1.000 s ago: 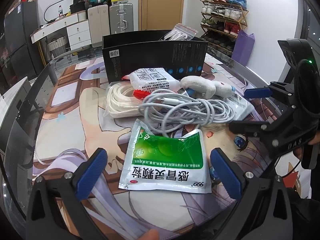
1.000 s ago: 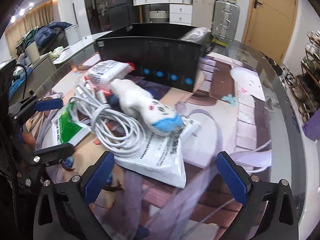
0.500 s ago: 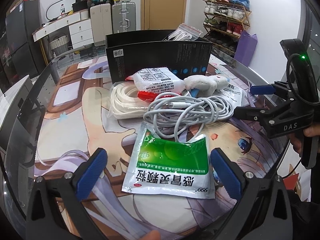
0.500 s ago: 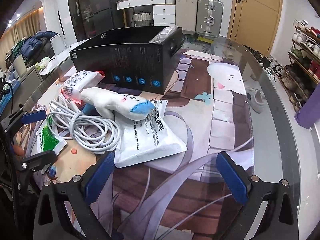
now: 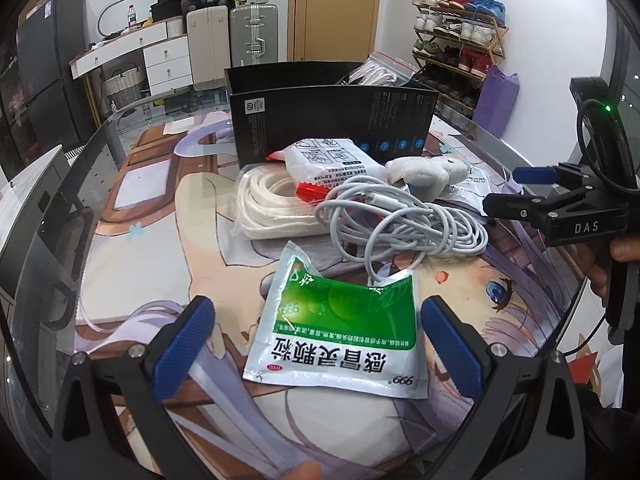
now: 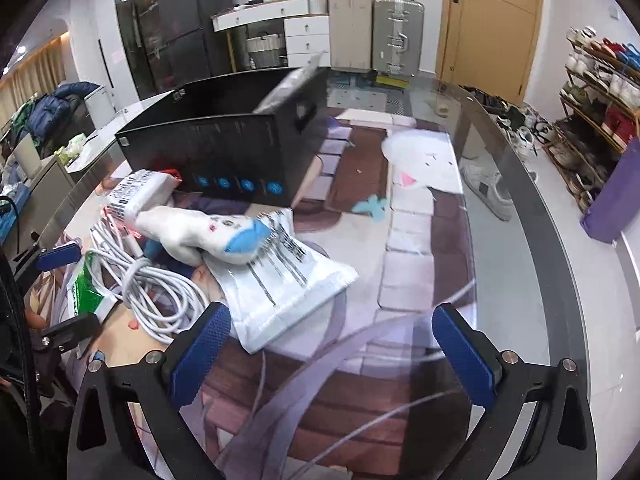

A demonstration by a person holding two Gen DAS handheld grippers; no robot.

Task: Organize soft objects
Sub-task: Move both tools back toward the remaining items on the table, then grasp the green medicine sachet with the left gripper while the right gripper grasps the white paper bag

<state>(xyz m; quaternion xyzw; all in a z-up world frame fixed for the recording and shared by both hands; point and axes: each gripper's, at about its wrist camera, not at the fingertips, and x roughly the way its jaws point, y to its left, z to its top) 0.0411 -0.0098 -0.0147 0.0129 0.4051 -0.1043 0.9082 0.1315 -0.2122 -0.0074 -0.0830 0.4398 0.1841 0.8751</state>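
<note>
A pile of soft things lies on the printed table mat in front of a black box [image 5: 332, 120]. A green and white sachet [image 5: 344, 328] lies nearest, between the fingers of my open left gripper [image 5: 316, 344]. Behind it are a coiled white cable [image 5: 400, 224], a bagged white cord [image 5: 272, 208], a white packet [image 5: 332, 160] and a white plush toy [image 5: 424, 172]. My right gripper [image 6: 332, 356] is open and empty, just short of a white flat bag [image 6: 280, 284] with the plush toy [image 6: 200, 232] on it. The black box [image 6: 224, 152] stands behind.
A clear bag sticks out of the black box [image 5: 380, 72]. The round glass table edge [image 6: 560, 240] curves at the right. A shoe rack [image 5: 460, 40], suitcases [image 5: 232, 32] and a door stand beyond the table.
My left gripper has drawn back slightly and turned right, the sachet still between its fingers. My right gripper has swung about the pile; the flat bag now lies off its left finger.
</note>
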